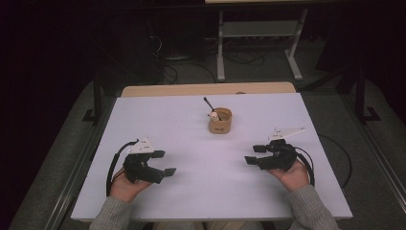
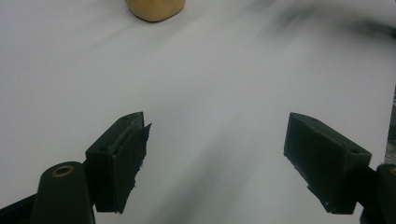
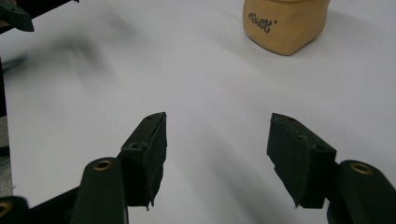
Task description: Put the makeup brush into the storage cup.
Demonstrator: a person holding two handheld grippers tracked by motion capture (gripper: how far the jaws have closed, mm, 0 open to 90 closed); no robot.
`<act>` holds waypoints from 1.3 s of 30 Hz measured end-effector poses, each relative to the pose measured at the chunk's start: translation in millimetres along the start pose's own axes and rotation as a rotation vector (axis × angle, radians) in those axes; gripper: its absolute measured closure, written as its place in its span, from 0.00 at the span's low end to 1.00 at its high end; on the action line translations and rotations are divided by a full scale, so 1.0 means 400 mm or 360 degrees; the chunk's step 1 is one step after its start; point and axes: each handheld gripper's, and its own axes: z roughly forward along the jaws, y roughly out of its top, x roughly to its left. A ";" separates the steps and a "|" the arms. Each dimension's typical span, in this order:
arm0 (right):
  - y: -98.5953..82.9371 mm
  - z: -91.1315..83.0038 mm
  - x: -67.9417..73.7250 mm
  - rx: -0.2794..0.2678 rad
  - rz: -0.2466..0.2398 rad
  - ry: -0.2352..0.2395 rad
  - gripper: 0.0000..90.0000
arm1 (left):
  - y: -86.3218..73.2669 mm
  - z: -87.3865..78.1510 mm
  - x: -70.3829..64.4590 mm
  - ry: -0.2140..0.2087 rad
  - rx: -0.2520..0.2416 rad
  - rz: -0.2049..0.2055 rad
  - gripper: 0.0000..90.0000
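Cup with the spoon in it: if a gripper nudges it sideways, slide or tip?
Probably slides: the cup looks squat, about as wide as tall, on a smooth white table. It looks like paper, so likely light and easy to crush in a hard pinch. The spoon leans over the rim, so it may shift or fall out.

Cup at the far middle, a hand-held gripper at each near side

On the worktop (image 1: pixel 191 124), the cup (image 1: pixel 220 120) stands toward the far edge with a spoon (image 1: pixel 209 107) in it; the left hand-held gripper (image 1: pixel 163 163) and right hand-held gripper (image 1: pixel 253 154) sit nearer, well apart, either side of it.
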 end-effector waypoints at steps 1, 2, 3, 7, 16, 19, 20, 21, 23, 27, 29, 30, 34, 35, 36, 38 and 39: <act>-0.003 0.000 0.000 -0.0001 0.0009 0.0000 0.40 | 0.000 0.000 0.000 0.0003 0.0004 0.0002 0.23; -0.006 -0.001 -0.001 0.0003 0.0007 -0.0002 0.40 | 0.000 0.000 0.000 0.0008 0.0009 0.0007 0.23; -0.010 -0.002 -0.002 -0.0002 0.0005 -0.0002 0.40 | 0.000 0.001 0.000 0.0008 0.0006 0.0006 0.23; -0.021 -0.006 -0.004 0.0008 0.0019 -0.0018 0.39 | 0.000 0.002 -0.002 0.0005 0.0002 0.0004 0.23; -0.043 -0.012 -0.005 -0.0007 0.0034 -0.0032 0.38 | -0.003 0.005 -0.003 0.0014 0.0015 0.0011 0.23; -0.048 -0.013 -0.003 0.0009 0.0038 -0.0040 0.36 | -0.006 0.008 -0.003 0.0015 0.0024 0.0004 0.23; -0.048 -0.013 -0.002 0.0013 0.0038 -0.0042 0.36 | -0.006 0.008 -0.002 0.0015 0.0024 0.0008 0.22; -0.049 -0.013 -0.001 0.0014 0.0043 -0.0039 0.36 | -0.007 0.009 -0.001 0.0016 0.0024 0.0011 0.22; -0.053 -0.014 0.001 0.0008 0.0045 -0.0037 0.35 | -0.008 0.010 0.000 0.0014 0.0024 0.0011 0.22; -0.059 -0.017 0.003 0.0012 0.0039 -0.0063 0.34 | -0.010 0.010 0.002 0.0019 0.0034 0.0009 0.22; -0.060 -0.021 0.004 0.0026 0.0035 -0.0084 0.33 | -0.013 0.011 0.003 0.0024 0.0032 0.0003 0.22; -0.061 -0.023 0.004 0.0023 0.0033 -0.0092 0.33 | -0.015 0.011 0.004 0.0026 0.0037 0.0002 0.22; -0.065 -0.027 0.002 0.0018 0.0041 -0.0099 0.32 | -0.018 0.011 0.006 0.0026 0.0030 -0.0007 0.22; -0.067 -0.027 0.002 0.0017 0.0038 -0.0100 0.32 | -0.019 0.010 0.008 0.0027 0.0037 -0.0005 0.22; -0.068 -0.028 0.001 0.0017 0.0035 -0.0102 0.31 | -0.020 0.010 0.009 0.0026 0.0033 -0.0009 0.22; -0.070 -0.031 0.000 0.0016 0.0050 -0.0109 0.31 | -0.020 0.009 0.010 0.0026 0.0035 -0.0011 0.21; -0.071 -0.032 -0.001 0.0010 0.0045 -0.0112 0.31 | -0.020 0.009 0.010 0.0025 0.0036 -0.0013 0.21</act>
